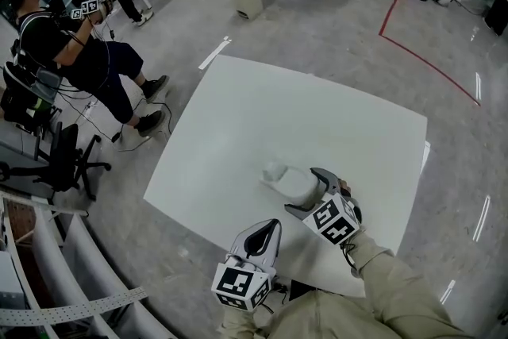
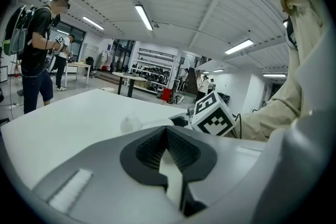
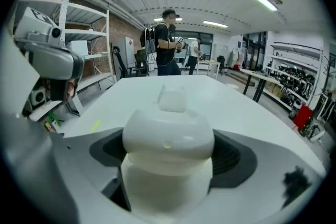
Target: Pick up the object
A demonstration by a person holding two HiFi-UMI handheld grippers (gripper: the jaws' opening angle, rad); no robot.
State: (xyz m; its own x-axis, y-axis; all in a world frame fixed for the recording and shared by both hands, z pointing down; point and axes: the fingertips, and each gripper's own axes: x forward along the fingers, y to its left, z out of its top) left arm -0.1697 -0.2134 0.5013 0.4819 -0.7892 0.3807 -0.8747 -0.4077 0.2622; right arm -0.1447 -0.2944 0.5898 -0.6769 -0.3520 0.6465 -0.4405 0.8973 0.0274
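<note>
The left gripper (image 1: 270, 230) sat nearest, at the near edge of the white desk (image 1: 238, 123), its jaws closed on nothing and clear of the work. Just beyond it, on the right half of the desk, the white plastic bottle (image 1: 287, 180) appeared to lie on its side, cap pointing to the far left. The right gripper (image 1: 302, 190) had its jaws spread wide around the bottle's broad body, one pad on each side, not visibly pressing.

To lift well, the jaws probably needed to close squarely across the widest part, behind the shoulder, with the pads level. The smooth, rounded wall could roll or squirt forward under an off-centre squeeze, so a slow, even close before raising seemed wise.
</note>
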